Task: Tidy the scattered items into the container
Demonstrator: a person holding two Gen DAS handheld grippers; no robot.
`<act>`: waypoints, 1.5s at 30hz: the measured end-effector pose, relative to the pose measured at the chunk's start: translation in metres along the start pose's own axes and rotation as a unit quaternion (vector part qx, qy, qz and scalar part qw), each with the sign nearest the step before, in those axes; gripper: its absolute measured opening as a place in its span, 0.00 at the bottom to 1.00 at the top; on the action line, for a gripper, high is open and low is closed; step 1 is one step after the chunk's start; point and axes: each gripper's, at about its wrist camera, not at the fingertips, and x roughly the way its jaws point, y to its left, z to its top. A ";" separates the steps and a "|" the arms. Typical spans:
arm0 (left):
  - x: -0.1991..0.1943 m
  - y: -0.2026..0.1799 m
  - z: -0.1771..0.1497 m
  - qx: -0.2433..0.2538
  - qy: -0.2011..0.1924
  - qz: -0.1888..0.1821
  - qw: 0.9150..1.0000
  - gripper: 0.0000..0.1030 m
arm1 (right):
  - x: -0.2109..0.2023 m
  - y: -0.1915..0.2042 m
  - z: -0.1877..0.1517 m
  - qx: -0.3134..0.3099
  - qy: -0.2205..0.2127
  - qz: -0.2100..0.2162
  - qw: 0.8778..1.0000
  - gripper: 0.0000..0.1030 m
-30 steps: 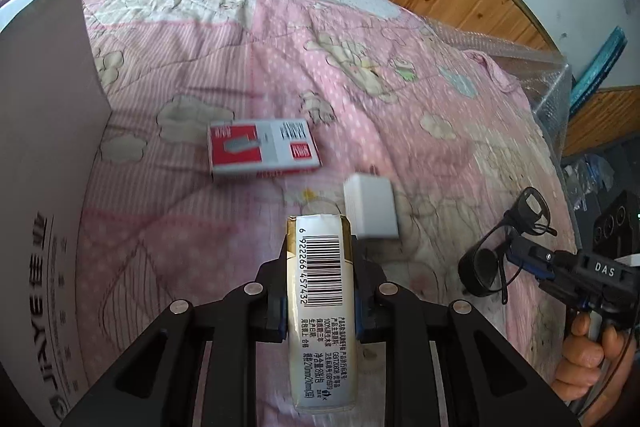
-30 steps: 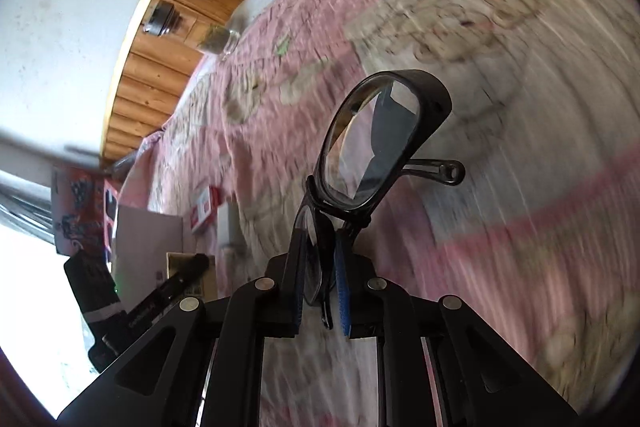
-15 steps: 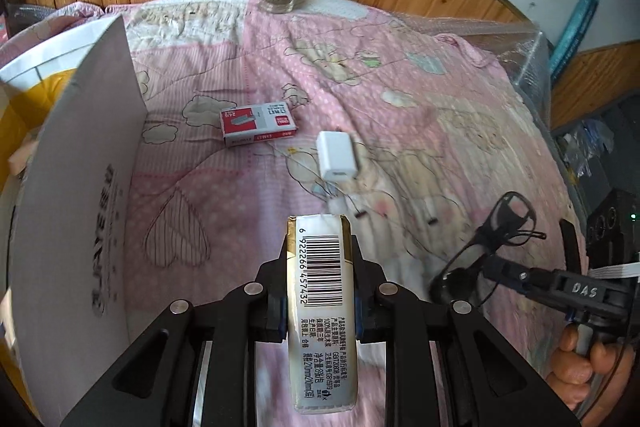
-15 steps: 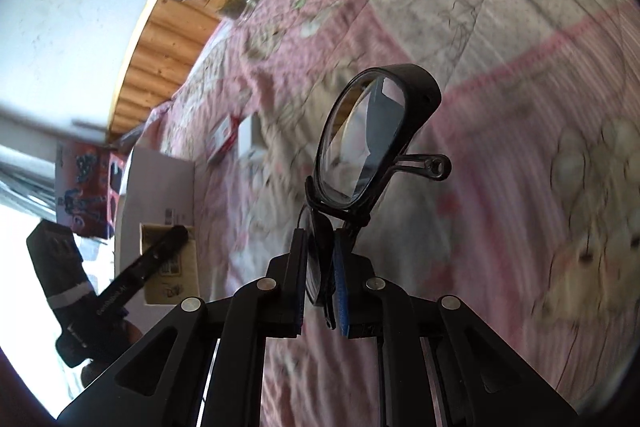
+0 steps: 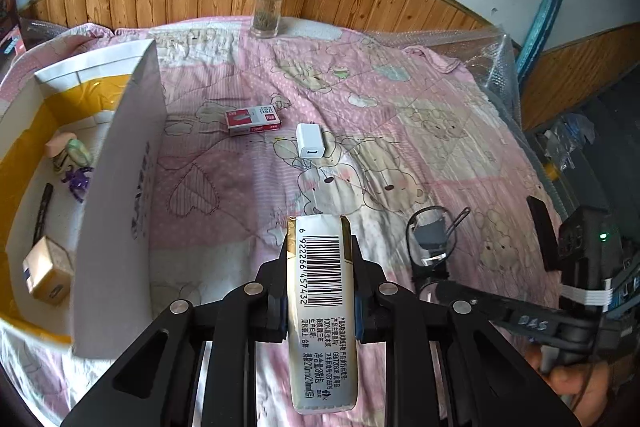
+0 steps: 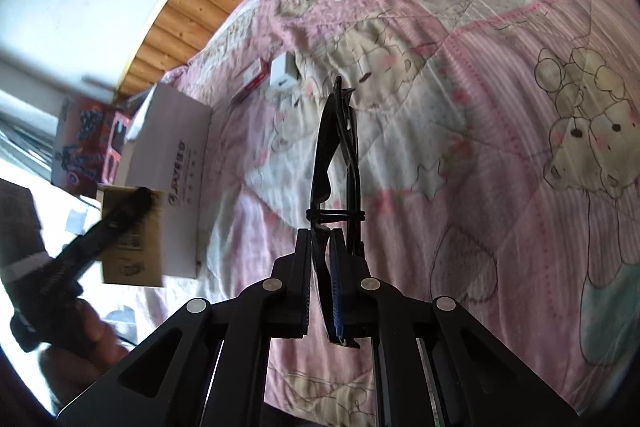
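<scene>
Pink quilted bed (image 5: pixel 400 155) carries the white box (image 5: pixel 120 195); left gripper (image 5: pixel 320 291) fingers clamp a tissue pack (image 5: pixel 320 291), right gripper (image 6: pixel 320 267) fingers pinch folded glasses (image 6: pixel 336 155), both aloft, evidently for boxing; stapler box (image 5: pixel 253 121) and charger (image 5: pixel 310 141) await.

The left gripper (image 5: pixel 320 291) clamps a barcoded tissue pack (image 5: pixel 321 307) above the pink quilt (image 5: pixel 420 131). The open white box (image 5: pixel 132 187) stands at left; a red staple box (image 5: pixel 253 120) and white charger (image 5: pixel 310 146) lie farther off. At right, the right gripper (image 5: pixel 430 267) grips black glasses (image 5: pixel 430 237).
</scene>
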 end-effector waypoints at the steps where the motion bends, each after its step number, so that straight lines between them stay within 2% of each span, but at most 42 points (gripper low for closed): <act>1: -0.005 0.000 -0.003 0.003 -0.003 0.001 1.000 0.22 | 0.001 0.002 -0.004 -0.005 -0.001 -0.005 1.000 0.08; 23: -0.073 -0.005 -0.042 0.022 -0.030 -0.019 0.999 0.22 | -0.039 0.062 -0.062 -0.119 -0.047 -0.056 0.990 0.08; 34: -0.093 0.006 -0.048 0.017 -0.040 -0.013 0.999 0.22 | -0.045 0.093 -0.072 -0.149 -0.046 -0.045 0.987 0.08; 45: -0.113 0.025 -0.038 0.004 -0.063 0.003 0.998 0.22 | -0.043 0.137 -0.064 -0.200 -0.046 -0.030 0.978 0.08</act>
